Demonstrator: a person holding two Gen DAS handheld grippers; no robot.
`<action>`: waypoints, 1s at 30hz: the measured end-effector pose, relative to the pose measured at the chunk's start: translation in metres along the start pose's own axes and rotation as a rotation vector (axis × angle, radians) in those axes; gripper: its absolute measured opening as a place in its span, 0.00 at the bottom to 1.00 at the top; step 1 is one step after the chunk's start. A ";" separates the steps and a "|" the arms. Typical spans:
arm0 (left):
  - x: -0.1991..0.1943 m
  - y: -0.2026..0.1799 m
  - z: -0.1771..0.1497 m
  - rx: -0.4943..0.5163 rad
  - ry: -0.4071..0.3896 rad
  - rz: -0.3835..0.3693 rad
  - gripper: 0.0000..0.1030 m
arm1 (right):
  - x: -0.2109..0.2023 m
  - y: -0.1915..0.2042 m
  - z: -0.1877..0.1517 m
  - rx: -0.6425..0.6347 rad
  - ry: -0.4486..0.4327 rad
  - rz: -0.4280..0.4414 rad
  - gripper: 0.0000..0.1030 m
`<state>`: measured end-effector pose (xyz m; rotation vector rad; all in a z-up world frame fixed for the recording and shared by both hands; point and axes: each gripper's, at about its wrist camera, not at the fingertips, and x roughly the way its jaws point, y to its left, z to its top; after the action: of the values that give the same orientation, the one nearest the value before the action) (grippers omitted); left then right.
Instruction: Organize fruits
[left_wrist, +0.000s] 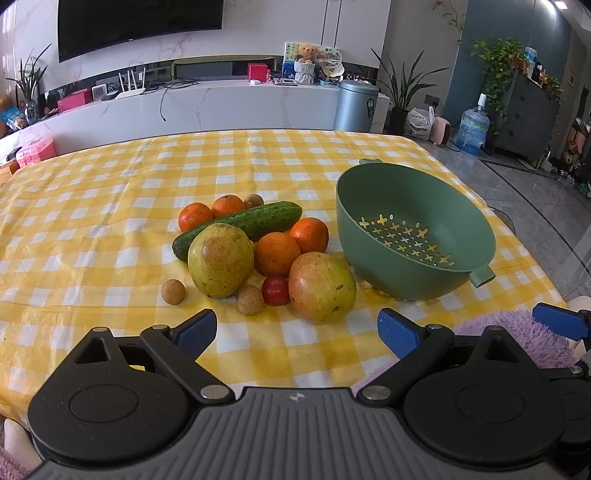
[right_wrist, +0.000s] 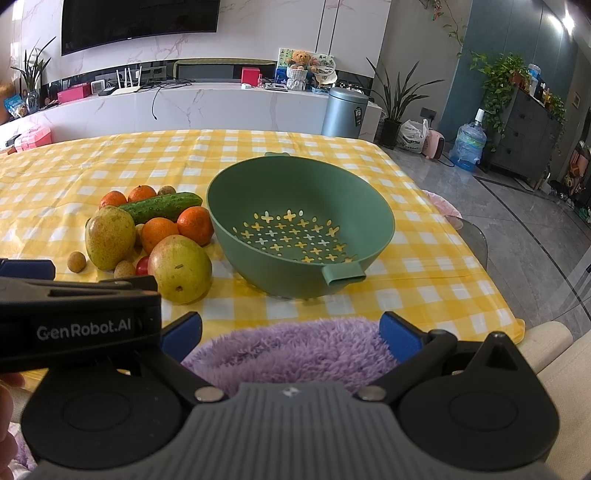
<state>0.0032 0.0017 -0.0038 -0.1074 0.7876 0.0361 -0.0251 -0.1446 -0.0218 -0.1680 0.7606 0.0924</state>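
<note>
A pile of fruit lies on the yellow checked tablecloth (left_wrist: 110, 206): two large pears (left_wrist: 220, 260) (left_wrist: 322, 287), several oranges (left_wrist: 277, 253), a cucumber (left_wrist: 240, 229), a cherry tomato (left_wrist: 275, 290) and small brown longans (left_wrist: 173, 291). An empty green colander bowl (left_wrist: 413, 229) stands right of the pile; it also shows in the right wrist view (right_wrist: 299, 225). My left gripper (left_wrist: 297, 332) is open and empty, just short of the fruit. My right gripper (right_wrist: 291, 332) is open and empty, over purple fluffy fabric (right_wrist: 291, 350) at the table's near edge, facing the bowl.
The left gripper's body (right_wrist: 74, 314) crosses the lower left of the right wrist view. Beyond the table are a white marble counter (left_wrist: 221, 103), a grey bin (left_wrist: 354, 105), plants and a water jug (left_wrist: 472, 127). The table's right edge drops to grey floor (left_wrist: 517, 184).
</note>
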 end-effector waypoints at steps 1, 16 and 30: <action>0.000 -0.001 0.000 0.001 -0.001 0.000 1.00 | 0.000 0.000 0.000 -0.001 0.000 -0.001 0.96; 0.001 -0.001 0.000 0.005 0.002 0.006 1.00 | 0.001 0.001 -0.001 -0.010 0.002 -0.007 0.96; 0.001 -0.002 0.000 0.005 0.004 0.006 1.00 | 0.001 0.001 -0.001 -0.011 0.003 -0.009 0.96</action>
<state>0.0037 0.0000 -0.0044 -0.1006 0.7916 0.0402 -0.0255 -0.1443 -0.0232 -0.1821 0.7623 0.0883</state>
